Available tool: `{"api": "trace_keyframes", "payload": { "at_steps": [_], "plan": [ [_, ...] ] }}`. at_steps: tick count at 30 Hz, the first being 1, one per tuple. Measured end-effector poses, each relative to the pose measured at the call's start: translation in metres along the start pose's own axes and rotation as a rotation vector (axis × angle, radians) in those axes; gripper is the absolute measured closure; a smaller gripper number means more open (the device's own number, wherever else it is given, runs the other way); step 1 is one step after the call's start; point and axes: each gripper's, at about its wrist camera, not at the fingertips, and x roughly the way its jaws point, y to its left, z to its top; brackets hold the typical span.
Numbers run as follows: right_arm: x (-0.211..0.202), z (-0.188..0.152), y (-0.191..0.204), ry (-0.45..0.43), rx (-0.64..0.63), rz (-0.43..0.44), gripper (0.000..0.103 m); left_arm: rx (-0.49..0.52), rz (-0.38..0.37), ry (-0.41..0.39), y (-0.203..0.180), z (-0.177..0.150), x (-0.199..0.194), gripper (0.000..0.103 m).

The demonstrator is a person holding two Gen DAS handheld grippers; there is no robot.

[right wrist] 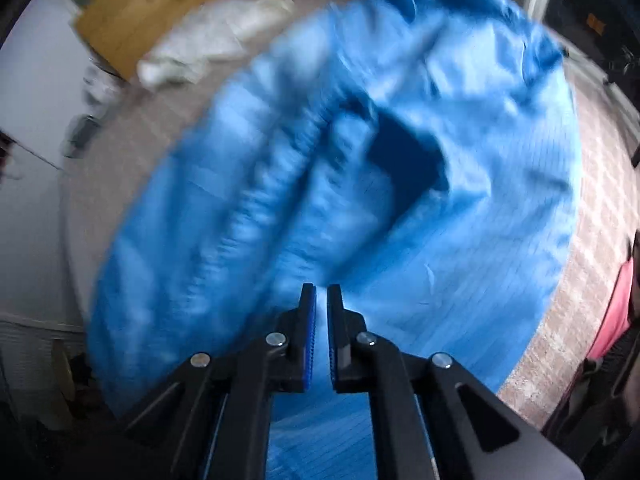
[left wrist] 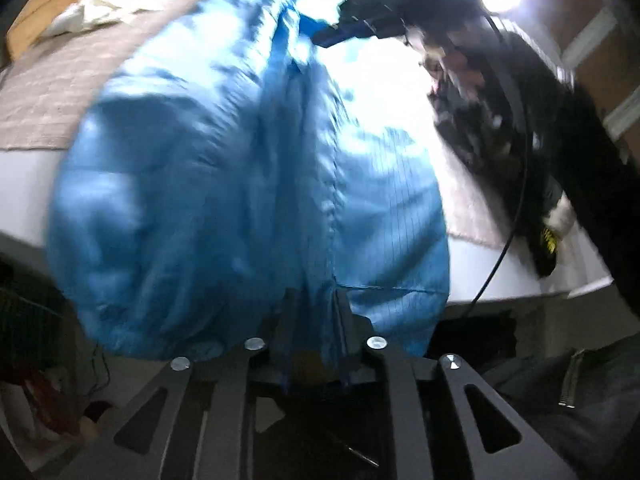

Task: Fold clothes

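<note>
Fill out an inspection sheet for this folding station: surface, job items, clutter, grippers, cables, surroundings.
Surface: bed with a beige cover.
Job's things: blue garment, lifted and bunched, blurred.
Clutter: white cloth at the far edge; dark patterned garment on the bed.
Grippers: left gripper jaws shut on blue fabric; right gripper jaws nearly closed on it.
Cables: black cable across the bed's right side.
Surroundings: cardboard box behind the bed.
</note>
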Motion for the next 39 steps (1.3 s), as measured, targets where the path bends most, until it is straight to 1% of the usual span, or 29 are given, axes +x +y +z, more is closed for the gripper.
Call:
{"api": "trace_keyframes", "payload": {
  "at_steps": [1, 2, 3, 4, 5, 6, 8, 9, 10, 11, 12, 13, 14, 15, 17, 19, 21, 22, 23, 24, 25, 27, 28, 29, 30, 32, 34, 36, 39],
  "plan": [
    [-0.002, 0.001, 0.008, -0.010, -0.023, 0.005, 0.082, -0.001, 0.017, -0.011, 0.003, -0.001, -0.005, 0.083],
    [-0.004, 0.003, 0.016, -0.021, -0.047, 0.011, 0.074, -0.003, 0.035, -0.022, 0.006, -0.002, -0.010, 0.081],
    [-0.006, 0.004, 0.023, -0.031, -0.070, 0.016, 0.060, -0.004, 0.052, -0.033, 0.009, -0.003, -0.015, 0.076],
    [-0.008, 0.005, 0.031, -0.042, -0.094, 0.022, 0.053, -0.005, 0.069, -0.044, 0.012, -0.004, -0.020, 0.073],
    [-0.008, 0.007, 0.038, -0.048, -0.111, 0.027, 0.053, -0.006, 0.086, -0.055, 0.015, -0.005, -0.026, 0.069],
    [0.000, 0.013, 0.038, -0.032, -0.102, 0.030, 0.053, 0.002, 0.113, -0.040, 0.019, -0.006, -0.022, 0.070],
    [0.021, 0.024, 0.038, 0.020, -0.062, 0.056, 0.053, 0.037, 0.147, -0.023, 0.020, -0.006, -0.012, 0.070],
    [0.031, 0.032, 0.034, 0.044, -0.044, 0.051, 0.053, 0.058, 0.166, -0.017, 0.019, -0.006, -0.008, 0.070],
    [0.039, 0.034, 0.035, 0.067, -0.033, 0.025, 0.054, 0.078, 0.184, -0.012, 0.019, -0.006, -0.004, 0.070],
    [0.046, 0.034, 0.035, 0.081, -0.031, -0.002, 0.062, 0.096, 0.191, -0.004, 0.019, -0.005, -0.001, 0.073],
    [0.049, 0.033, 0.037, 0.079, -0.041, -0.015, 0.071, 0.102, 0.170, -0.003, 0.019, -0.005, 0.000, 0.079],
    [0.049, 0.032, 0.039, 0.073, -0.067, -0.025, 0.094, 0.107, 0.147, -0.002, 0.019, -0.004, 0.001, 0.086],
    [0.048, 0.031, 0.042, 0.069, -0.090, -0.033, 0.100, 0.111, 0.116, -0.003, 0.017, -0.003, 0.001, 0.090],
    [0.047, 0.031, 0.042, 0.073, -0.102, -0.038, 0.100, 0.115, 0.085, -0.004, 0.015, -0.003, 0.002, 0.084],
    [0.049, 0.030, 0.042, 0.083, -0.122, -0.081, 0.100, 0.138, 0.106, 0.015, 0.014, -0.005, 0.006, 0.085],
    [0.048, 0.028, 0.043, 0.093, -0.135, -0.101, 0.099, 0.110, 0.091, 0.024, 0.021, -0.007, -0.001, 0.085],
    [0.037, 0.025, 0.044, 0.081, -0.136, -0.093, 0.098, 0.058, 0.062, -0.005, 0.035, -0.011, -0.026, 0.082],
    [0.027, 0.022, 0.042, 0.060, -0.121, -0.078, 0.094, 0.030, 0.054, -0.022, 0.046, -0.013, -0.042, 0.080],
    [0.007, 0.015, 0.038, 0.018, -0.099, -0.047, 0.091, 0.009, 0.055, -0.037, 0.057, -0.015, -0.055, 0.074],
    [-0.013, 0.008, 0.035, -0.024, -0.076, -0.017, 0.090, -0.005, 0.068, -0.049, 0.071, -0.015, -0.065, 0.071],
    [-0.032, 0.000, 0.031, -0.066, -0.056, 0.009, 0.088, -0.020, 0.083, -0.060, 0.084, -0.016, -0.075, 0.071],
    [-0.066, -0.025, 0.027, -0.149, -0.032, 0.015, 0.079, -0.061, 0.086, -0.043, 0.117, -0.011, -0.077, 0.071],
    [-0.081, -0.042, 0.026, -0.187, -0.015, 0.016, 0.072, -0.084, 0.066, -0.020, 0.133, -0.009, -0.075, 0.071],
    [-0.094, -0.060, 0.026, -0.220, 0.005, 0.015, 0.070, -0.087, 0.036, -0.003, 0.142, -0.006, -0.069, 0.071],
    [-0.099, -0.080, 0.027, -0.234, 0.037, 0.008, 0.070, -0.088, 0.007, 0.013, 0.151, -0.002, -0.064, 0.071],
    [-0.110, -0.122, 0.028, -0.258, 0.103, -0.010, 0.070, -0.029, -0.006, 0.046, 0.152, 0.002, -0.049, 0.071],
    [-0.114, -0.164, 0.025, -0.240, 0.182, -0.061, 0.070, 0.030, -0.029, 0.090, 0.150, 0.011, -0.033, 0.070],
    [-0.111, -0.202, 0.028, -0.221, 0.264, -0.079, 0.070, 0.067, -0.078, 0.126, 0.150, 0.013, -0.024, 0.069],
    [-0.105, -0.252, 0.035, -0.216, 0.387, -0.102, 0.070, 0.108, -0.124, 0.160, 0.153, 0.012, -0.017, 0.066]
  ]
}}
